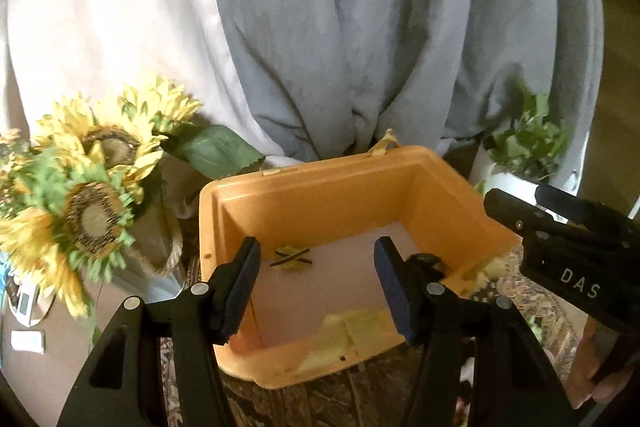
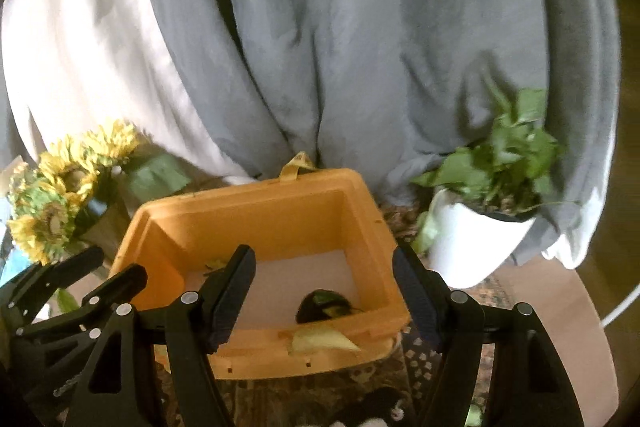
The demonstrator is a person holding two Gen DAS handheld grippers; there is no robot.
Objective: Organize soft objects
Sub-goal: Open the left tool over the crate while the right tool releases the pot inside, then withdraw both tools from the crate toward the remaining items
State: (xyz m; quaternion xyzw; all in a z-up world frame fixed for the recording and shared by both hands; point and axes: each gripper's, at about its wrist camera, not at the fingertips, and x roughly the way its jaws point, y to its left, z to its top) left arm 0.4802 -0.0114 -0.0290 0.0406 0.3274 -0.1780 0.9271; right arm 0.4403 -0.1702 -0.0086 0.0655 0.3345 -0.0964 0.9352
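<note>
An orange bin with a pale floor stands on a patterned cloth. Inside it lie a small yellow-green soft piece with dark stripes at the back left, and a dark soft object near the front right. A yellow-green piece drapes over the bin's front rim. My left gripper is open and empty above the bin's front. My right gripper is open and empty over the bin; its body shows in the left wrist view.
Grey and white curtains hang right behind the bin. A vase of sunflowers stands to the bin's left. A white pot with a green plant stands to its right. Small items lie at far left.
</note>
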